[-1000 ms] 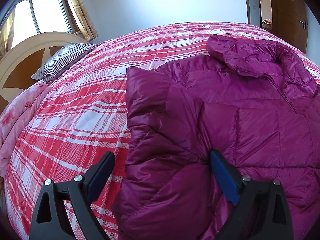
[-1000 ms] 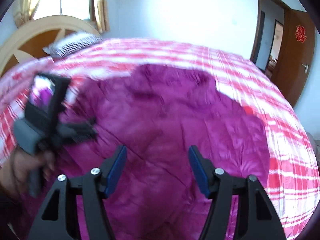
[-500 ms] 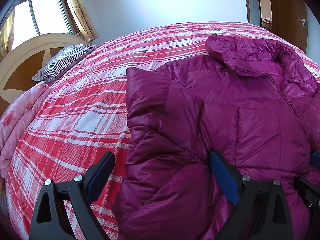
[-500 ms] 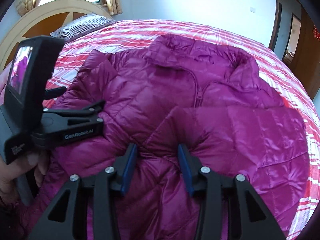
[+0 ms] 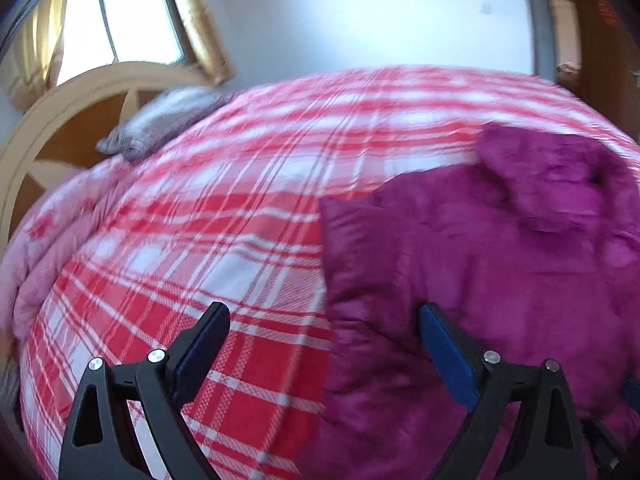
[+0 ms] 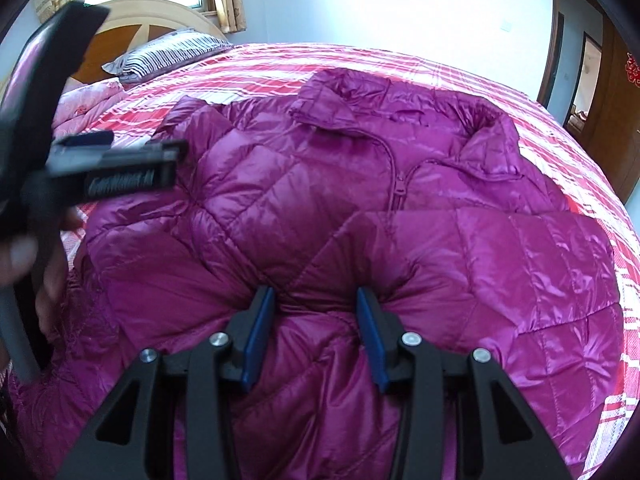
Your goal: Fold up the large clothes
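The right gripper [image 6: 316, 300] pinches a raised fold of the magenta down jacket [image 6: 360, 200] between its blue pads, the jaws having just drawn in on the padding until it bulges at either side. The left gripper [image 5: 324, 340] stands wide open with nothing in it: one pad over the red plaid bedspread [image 5: 220, 220], the other over the jacket, whose side edge runs up between them.

Just beyond the right gripper a sleeve lies folded across the chest, its straight upper edge below the zip. Farther off, the collar points toward the far side of the bed.

Left of the left gripper the bedspread lies bare as far as a striped pillow [image 6: 168, 56] and curved headboard [image 5: 52, 120].
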A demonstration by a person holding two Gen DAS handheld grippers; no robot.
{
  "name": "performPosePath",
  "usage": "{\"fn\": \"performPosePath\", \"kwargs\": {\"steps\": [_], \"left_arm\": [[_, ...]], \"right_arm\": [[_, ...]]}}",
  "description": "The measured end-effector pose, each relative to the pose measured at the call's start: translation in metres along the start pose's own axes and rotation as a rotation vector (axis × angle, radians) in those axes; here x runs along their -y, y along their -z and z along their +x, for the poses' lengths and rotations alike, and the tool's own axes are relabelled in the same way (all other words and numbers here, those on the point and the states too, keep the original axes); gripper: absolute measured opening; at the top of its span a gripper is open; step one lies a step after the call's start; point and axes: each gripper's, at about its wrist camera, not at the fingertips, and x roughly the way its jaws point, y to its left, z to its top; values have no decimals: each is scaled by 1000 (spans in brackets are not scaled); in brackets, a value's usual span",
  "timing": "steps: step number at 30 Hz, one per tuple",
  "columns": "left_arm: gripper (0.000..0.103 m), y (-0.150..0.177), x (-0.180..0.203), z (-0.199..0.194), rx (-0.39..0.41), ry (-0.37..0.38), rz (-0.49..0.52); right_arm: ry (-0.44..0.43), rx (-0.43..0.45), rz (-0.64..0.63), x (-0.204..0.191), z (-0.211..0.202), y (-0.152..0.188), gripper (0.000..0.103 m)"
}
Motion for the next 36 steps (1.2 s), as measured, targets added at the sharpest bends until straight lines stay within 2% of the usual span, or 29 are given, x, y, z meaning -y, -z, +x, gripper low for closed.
{"fn": "performPosePath", "kwargs": {"steps": [3,9,16,36], "left_arm": [[95,6,7,17,-34,-9,35],[100,11,12,22,-25,-46,56],[102,9,6,31,-61,-11,21],[102,11,6,30,-54,-5,14]], "right_arm": [[-2,3,2,0,-2,1,46],[1,0,-3,-1,-1,1,46],[24,-6,-21,-4,0,0,46],[20,2,-14,-2,1,1,47]]}}
